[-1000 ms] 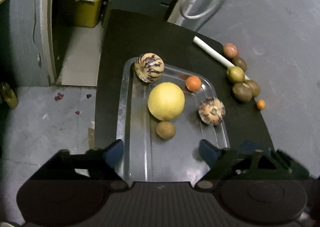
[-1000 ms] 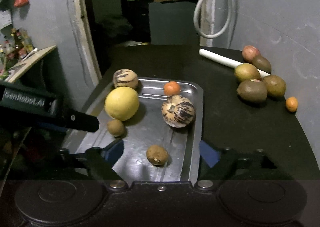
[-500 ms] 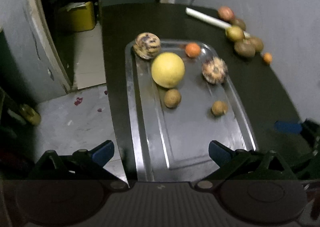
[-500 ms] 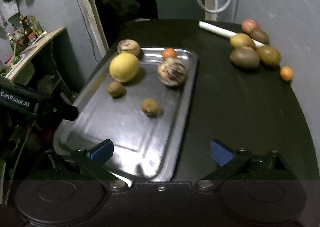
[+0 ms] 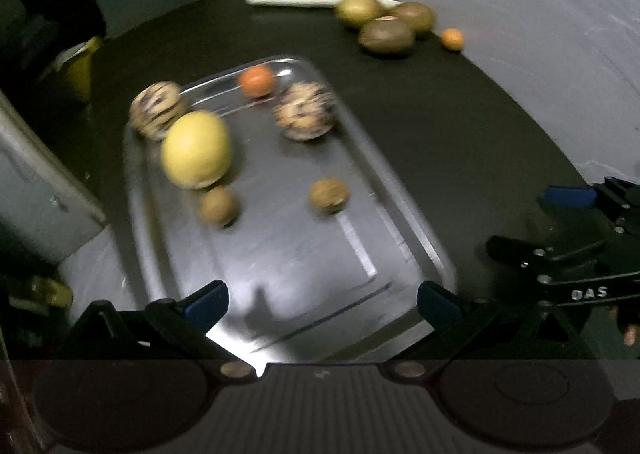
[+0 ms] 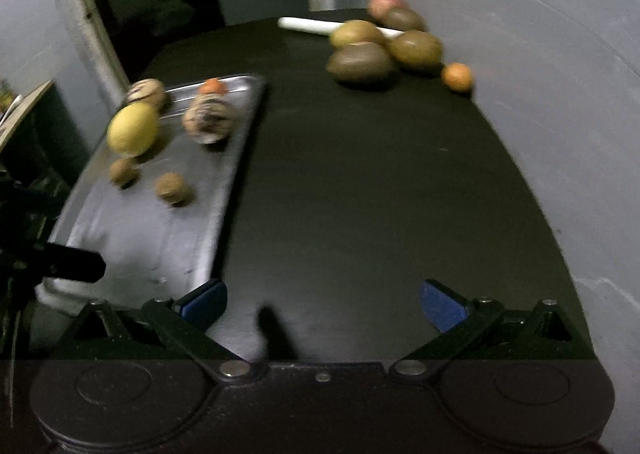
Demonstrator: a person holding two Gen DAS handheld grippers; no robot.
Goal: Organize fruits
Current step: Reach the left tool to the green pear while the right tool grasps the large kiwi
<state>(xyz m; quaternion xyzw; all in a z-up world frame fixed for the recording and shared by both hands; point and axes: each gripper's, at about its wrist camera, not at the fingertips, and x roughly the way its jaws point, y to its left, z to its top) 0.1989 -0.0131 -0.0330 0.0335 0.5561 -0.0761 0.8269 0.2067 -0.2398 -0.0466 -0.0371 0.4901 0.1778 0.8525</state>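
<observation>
Moved: both grippers had pulled back from the tray (image 5: 404, 222) since the earlier frames, so the fruit sat farther off in both views, and both sets of jaws had just been opening with nothing between them.
Left gripper (image 5: 322, 304): jaws wide apart, empty, hanging over the near end of the tray.
Right gripper (image 6: 323, 304): also spread wide and empty, over bare black table (image 6: 380, 194) just right of the tray.
On the tray: big yellow fruit (image 5: 196, 150), two striped melons (image 5: 158, 110) (image 5: 304, 110), a small orange one (image 5: 256, 80) and two small brown fruits (image 5: 219, 206) (image 5: 329, 195), all clustered at the far half.
Still loose: a pile of greenish-brown fruits (image 6: 360, 62) plus a reddish one (image 6: 384, 4) and a little orange fruit (image 6: 457, 76) at the far right of the table by the wall, next to a white stick (image 6: 308, 24).
Handling guess: the greenish-brown ones looked smooth, rounded and fairly firm, so probably rolly and a bit slippery; I'd pinch across the short middle, not the ends. They touched each other, so grabbing one might nudge the rest.
Little orange fruit: likely light and easy, sat slightly apart, but close to the wall.
Looks: everything was motion-blurred and dim, so skin detail was hard to call.
</observation>
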